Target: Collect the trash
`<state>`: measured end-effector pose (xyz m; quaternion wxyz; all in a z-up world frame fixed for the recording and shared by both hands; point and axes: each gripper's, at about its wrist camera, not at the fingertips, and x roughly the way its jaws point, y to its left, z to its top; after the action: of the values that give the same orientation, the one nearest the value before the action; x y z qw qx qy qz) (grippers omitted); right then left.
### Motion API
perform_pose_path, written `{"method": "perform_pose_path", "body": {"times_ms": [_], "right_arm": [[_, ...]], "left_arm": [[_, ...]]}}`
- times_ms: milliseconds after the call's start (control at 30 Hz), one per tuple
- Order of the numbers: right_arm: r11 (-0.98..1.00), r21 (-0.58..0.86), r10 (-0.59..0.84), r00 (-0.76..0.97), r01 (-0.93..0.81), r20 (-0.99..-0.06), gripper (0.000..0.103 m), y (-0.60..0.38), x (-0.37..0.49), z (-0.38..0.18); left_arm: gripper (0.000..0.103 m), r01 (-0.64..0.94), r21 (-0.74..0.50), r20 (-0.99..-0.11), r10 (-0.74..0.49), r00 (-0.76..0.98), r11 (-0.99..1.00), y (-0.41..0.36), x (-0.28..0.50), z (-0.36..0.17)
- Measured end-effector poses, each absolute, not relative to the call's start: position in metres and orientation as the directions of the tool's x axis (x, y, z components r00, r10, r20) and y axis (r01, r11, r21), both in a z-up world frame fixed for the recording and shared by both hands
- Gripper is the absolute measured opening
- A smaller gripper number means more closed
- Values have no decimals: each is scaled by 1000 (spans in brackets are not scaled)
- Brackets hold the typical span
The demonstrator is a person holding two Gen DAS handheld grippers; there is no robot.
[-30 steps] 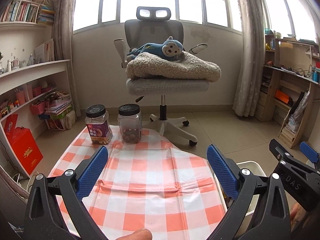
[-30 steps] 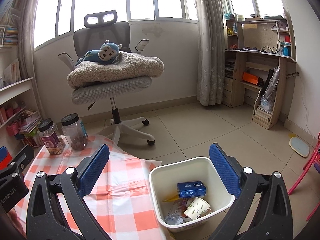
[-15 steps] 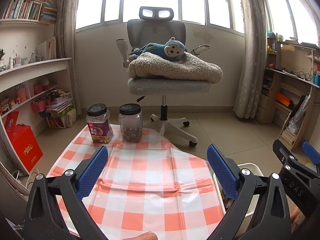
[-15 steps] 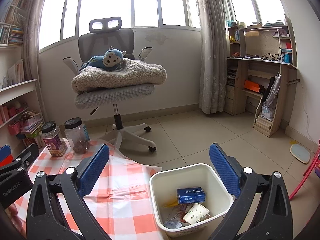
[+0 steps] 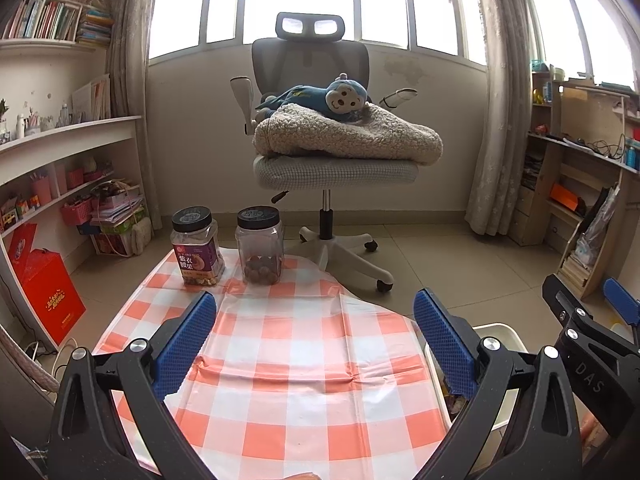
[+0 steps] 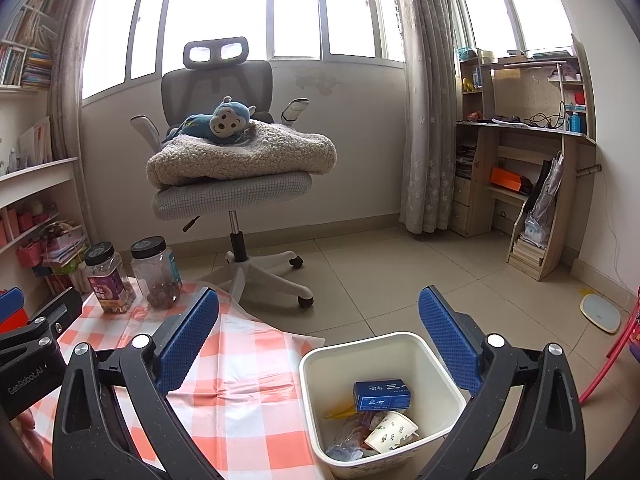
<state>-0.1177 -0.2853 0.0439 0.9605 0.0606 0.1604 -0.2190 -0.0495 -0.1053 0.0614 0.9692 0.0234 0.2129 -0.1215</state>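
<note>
The white bin [image 6: 380,400] stands on the floor just off the checked cloth's [image 6: 248,392] right edge, holding a blue box [image 6: 382,395], a paper cup [image 6: 390,432] and wrappers. The right gripper [image 6: 318,338] hovers above it, jaws wide and empty. The left gripper [image 5: 314,334], equally spread and empty, hangs over the cloth; two jars [image 5: 228,248] stand at the cloth's far edge.

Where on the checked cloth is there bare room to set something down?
Most of the checked cloth is bare, from the two jars at its far edge down toward both open grippers. The bin beside the cloth already holds trash.
</note>
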Motion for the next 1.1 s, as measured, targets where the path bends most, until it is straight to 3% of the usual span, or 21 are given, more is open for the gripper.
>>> {"method": "perform_pose_path", "body": {"times_ms": [1100], "right_arm": [[896,45,-398,845,441,-357,96,-288,-111,36]], "left_arm": [[95,263,27,-395,-231,889,964,-114,-52,57]]}}
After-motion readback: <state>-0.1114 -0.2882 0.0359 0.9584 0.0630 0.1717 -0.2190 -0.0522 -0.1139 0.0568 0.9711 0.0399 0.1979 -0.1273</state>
